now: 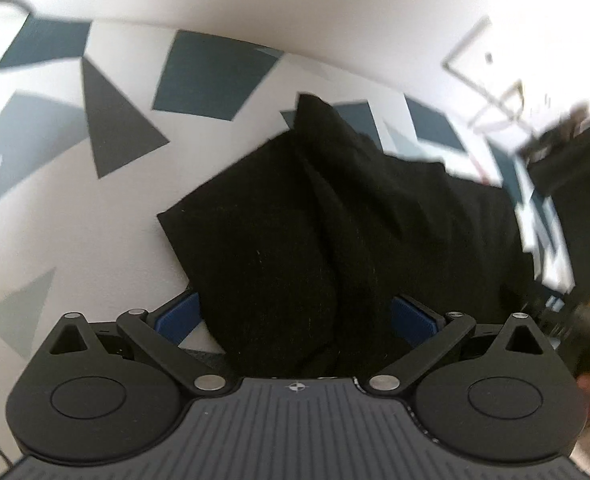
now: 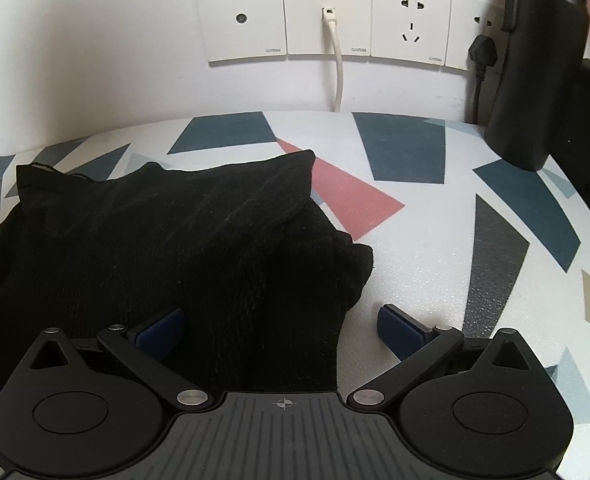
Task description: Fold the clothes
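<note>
A black knitted garment (image 1: 335,216) lies bunched on a table covered with a white cloth printed with geometric shapes (image 1: 107,220). In the left wrist view my left gripper (image 1: 295,316) is open, its blue pads (image 1: 179,316) wide apart with a thick fold of the garment lying between them. The right wrist view shows the same garment (image 2: 155,232) spreading to the left. My right gripper (image 2: 281,328) is open too, and a fold of the garment fills the left part of its gap. Its right pad (image 2: 399,330) rests over bare tablecloth (image 2: 407,248).
A tall black bottle (image 2: 535,68) stands at the table's back right. Wall sockets (image 2: 327,20) with a white cable and a black plug (image 2: 482,54) sit on the wall behind. Blurred dark objects (image 1: 567,160) show at the right of the left wrist view.
</note>
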The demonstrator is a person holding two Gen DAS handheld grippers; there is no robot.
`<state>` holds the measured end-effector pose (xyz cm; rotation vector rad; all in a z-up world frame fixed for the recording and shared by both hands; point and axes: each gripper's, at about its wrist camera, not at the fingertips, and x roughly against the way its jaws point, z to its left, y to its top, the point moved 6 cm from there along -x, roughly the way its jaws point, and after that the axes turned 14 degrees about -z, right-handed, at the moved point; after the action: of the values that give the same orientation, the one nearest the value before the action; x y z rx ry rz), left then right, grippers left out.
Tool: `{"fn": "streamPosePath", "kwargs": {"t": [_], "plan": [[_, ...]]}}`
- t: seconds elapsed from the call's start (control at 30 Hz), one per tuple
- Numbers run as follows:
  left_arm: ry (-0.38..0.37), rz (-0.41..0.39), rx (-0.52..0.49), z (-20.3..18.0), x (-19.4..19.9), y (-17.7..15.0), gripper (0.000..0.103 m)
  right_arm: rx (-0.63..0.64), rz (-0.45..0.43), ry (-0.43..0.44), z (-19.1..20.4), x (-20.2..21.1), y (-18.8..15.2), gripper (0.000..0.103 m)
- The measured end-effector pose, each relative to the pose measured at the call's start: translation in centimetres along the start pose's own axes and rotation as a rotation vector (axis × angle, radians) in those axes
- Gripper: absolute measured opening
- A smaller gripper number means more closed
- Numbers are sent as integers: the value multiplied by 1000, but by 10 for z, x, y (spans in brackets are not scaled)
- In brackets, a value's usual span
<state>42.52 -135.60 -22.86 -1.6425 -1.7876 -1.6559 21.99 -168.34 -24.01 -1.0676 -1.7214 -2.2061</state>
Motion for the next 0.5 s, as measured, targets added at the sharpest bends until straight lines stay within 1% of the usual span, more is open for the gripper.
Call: {"fn": "streamPosePath", "kwargs": {"t": [0.17, 0.3, 0.37, 0.43, 0.5], "plan": [[46, 4, -40, -18, -5, -4, 103, 5, -3, 5, 1, 1, 0, 102], [139, 6, -179, -38, -15, -12, 103, 7, -4, -1, 2, 0, 1, 102], [145, -2, -227, -48, -19, -17, 102, 6, -15, -6, 2, 0, 0, 102], [133, 1, -270, -59, -21, -23, 102, 5, -25, -9, 3, 0, 0, 102], [124, -10, -262, -64, -20, -26, 102, 2, -22, -9, 4, 0, 0, 102]]}}
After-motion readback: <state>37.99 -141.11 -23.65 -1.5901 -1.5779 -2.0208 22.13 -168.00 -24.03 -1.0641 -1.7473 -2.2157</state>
